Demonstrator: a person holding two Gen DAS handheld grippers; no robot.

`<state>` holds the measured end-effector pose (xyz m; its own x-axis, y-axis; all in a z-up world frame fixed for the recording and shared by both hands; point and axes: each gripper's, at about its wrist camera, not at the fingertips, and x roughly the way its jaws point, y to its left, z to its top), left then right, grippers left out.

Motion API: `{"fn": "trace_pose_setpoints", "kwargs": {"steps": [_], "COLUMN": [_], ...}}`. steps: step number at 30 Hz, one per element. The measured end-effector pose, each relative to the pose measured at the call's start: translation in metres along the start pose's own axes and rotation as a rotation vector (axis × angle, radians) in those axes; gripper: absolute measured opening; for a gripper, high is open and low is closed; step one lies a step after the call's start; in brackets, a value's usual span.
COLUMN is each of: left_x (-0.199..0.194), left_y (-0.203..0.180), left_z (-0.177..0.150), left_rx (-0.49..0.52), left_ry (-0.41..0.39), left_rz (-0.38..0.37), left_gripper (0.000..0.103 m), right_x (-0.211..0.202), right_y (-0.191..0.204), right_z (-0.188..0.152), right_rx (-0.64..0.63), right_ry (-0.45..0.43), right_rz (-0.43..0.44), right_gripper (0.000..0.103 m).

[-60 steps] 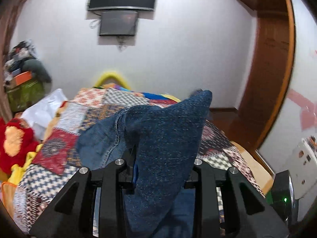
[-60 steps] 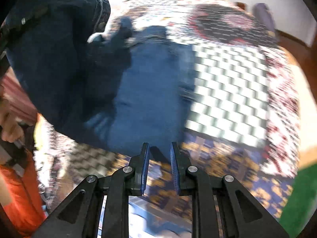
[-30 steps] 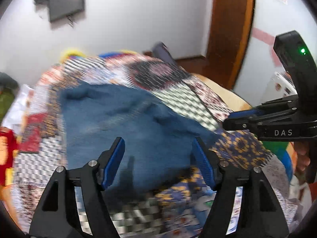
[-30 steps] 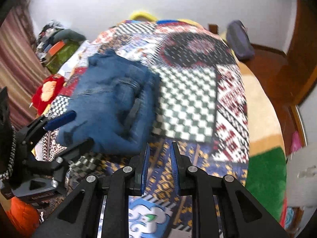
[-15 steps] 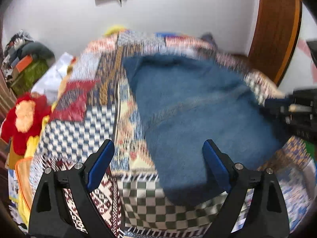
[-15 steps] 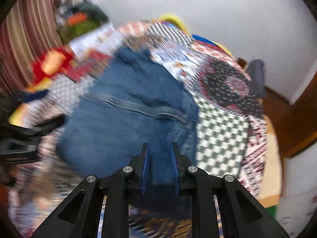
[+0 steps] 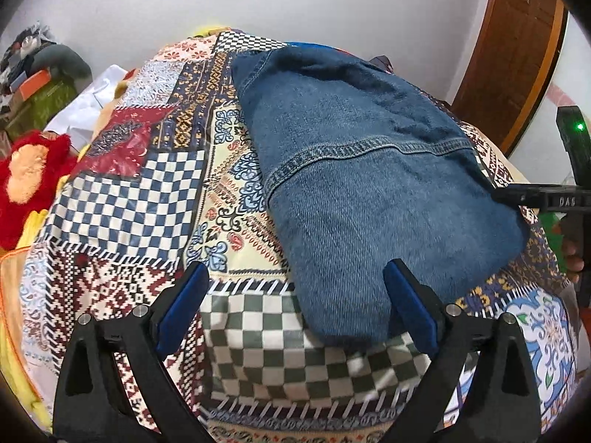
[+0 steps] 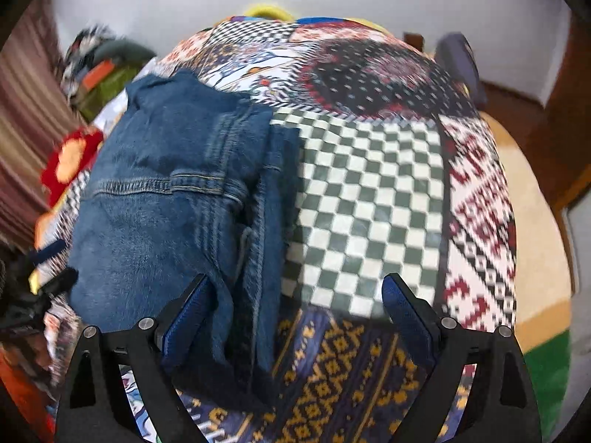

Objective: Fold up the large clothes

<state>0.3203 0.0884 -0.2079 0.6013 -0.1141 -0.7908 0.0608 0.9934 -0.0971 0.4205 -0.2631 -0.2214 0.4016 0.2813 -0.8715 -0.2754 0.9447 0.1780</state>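
Patchwork bedspread (image 7: 125,199) in checks and florals is covering the bed, with a white wall behind, a wooden door (image 7: 513,55) at the far right and a red plush toy (image 7: 29,173) at the left edge. Folded jeans (image 7: 369,192) are lying flat on the bedspread, right of centre in the left wrist view. Both pairs of fingers are standing wide apart: the left gripper (image 7: 295,310) is hovering at the jeans' near edge, the right gripper (image 8: 295,317) over their right side, neither pressing the denim. Two seconds ago the left fingers were clamping raised denim; since then the jeans have been laid down and both jaws have just been opening.
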Motion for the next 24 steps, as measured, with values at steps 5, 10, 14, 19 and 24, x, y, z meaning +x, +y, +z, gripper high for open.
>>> {"fn": "trace_pose_setpoints", "kwargs": {"steps": [5, 10, 14, 19, 24], "left_x": [-0.010, -0.017, -0.015, 0.007, 0.052], "left_y": [0.005, 0.007, 0.007, 0.000, -0.008], "left_z": [0.004, 0.023, 0.049, 0.075, 0.093], "left_rx": [0.006, 0.055, 0.075, 0.116, 0.121], "left_ry": [0.018, -0.022, -0.054, -0.061, 0.021], "left_rz": [0.030, 0.139, 0.143, 0.111, 0.062], "left_gripper": [0.096, 0.096, 0.097, 0.097, 0.097], "right_x": [-0.024, -0.048, -0.056, -0.041, -0.008], "right_y": [-0.015, -0.027, -0.005, 0.027, 0.052], "right_z": [-0.005, 0.008, 0.027, 0.052, 0.072], "right_rx": [0.036, 0.099, 0.078, 0.001, -0.067], "right_ry": [-0.037, -0.070, -0.107, -0.101, -0.037], "right_rz": [-0.092, 0.018, 0.109, 0.158, 0.179], "right_gripper": [0.091, 0.091, 0.091, 0.091, 0.091]}}
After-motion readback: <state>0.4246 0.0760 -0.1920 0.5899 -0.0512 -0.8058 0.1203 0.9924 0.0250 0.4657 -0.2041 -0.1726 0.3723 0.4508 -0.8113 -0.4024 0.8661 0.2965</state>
